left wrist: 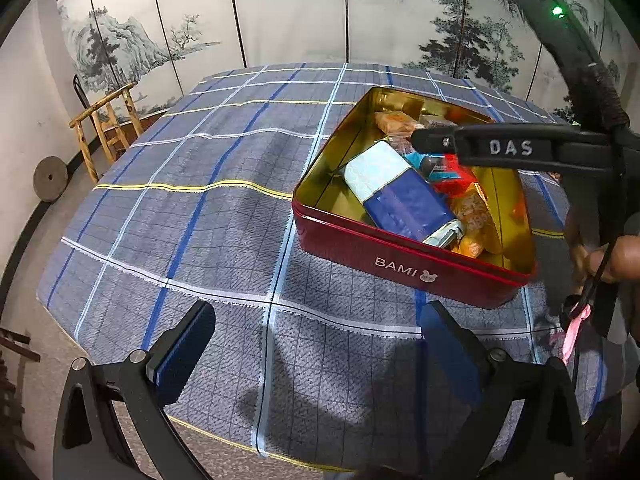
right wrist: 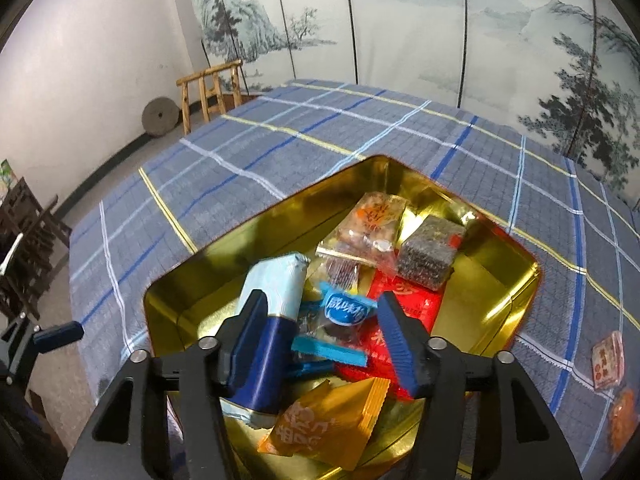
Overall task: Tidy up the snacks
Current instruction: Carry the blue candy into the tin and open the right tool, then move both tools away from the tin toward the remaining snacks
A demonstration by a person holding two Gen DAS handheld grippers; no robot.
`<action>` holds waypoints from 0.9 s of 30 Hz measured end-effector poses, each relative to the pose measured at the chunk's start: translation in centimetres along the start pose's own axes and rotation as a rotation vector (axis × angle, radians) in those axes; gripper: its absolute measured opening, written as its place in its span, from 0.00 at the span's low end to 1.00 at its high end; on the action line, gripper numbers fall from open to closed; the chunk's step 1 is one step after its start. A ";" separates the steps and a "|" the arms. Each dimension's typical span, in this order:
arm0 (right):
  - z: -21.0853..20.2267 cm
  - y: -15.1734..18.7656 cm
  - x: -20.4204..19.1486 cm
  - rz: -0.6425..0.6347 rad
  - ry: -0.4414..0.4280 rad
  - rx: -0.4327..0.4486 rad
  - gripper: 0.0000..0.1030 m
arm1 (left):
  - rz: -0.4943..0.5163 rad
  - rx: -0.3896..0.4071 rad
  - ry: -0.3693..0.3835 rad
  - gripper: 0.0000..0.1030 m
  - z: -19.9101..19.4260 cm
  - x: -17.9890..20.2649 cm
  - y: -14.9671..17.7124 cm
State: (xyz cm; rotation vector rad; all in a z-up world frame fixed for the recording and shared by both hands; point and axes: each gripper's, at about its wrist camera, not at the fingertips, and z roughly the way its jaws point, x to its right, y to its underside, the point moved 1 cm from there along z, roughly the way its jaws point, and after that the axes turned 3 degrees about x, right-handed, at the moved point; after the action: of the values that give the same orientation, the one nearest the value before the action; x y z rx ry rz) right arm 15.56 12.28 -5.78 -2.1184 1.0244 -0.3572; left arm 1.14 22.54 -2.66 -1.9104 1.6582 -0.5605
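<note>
Over the tin (right wrist: 496,292), right tool (right wrist: 320,322) partly open, gripping nothing, a blue-and-white packet (right wrist: 268,320) by one finger and a small blue candy (right wrist: 344,310) in the gap. Could snag that candy wrapper on lifting and drag it out; could also nudge the packet against the tin wall. Left tool (left wrist: 316,344) wide open and empty above the plaid counter (left wrist: 180,200), well clear. Beyond the tin, two loose snacks (right wrist: 608,360) at the counter's right edge, easy to knock off in reaching. Wooden chair (right wrist: 212,88) and painted screen (right wrist: 400,20) behind, no obstruction.
</note>
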 end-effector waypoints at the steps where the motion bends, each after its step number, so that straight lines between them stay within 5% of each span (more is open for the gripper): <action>1: -0.3 0.0 0.0 0.007 -0.008 0.011 0.59 | 0.001 0.001 -0.002 0.99 -0.1 0.0 0.0; 13: -6.6 3.5 1.9 0.067 -0.012 0.103 0.68 | 0.037 0.048 -0.031 0.99 -3.2 1.4 -0.1; 27: -15.6 15.2 15.4 0.329 0.230 0.089 0.75 | 0.140 0.091 -0.031 0.99 -6.0 6.3 -0.5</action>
State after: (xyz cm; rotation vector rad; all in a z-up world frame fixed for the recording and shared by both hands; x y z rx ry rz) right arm 8.78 -13.45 -7.15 -1.8183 1.4375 -0.4796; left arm -1.28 15.56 1.97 -1.7153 1.7010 -0.5385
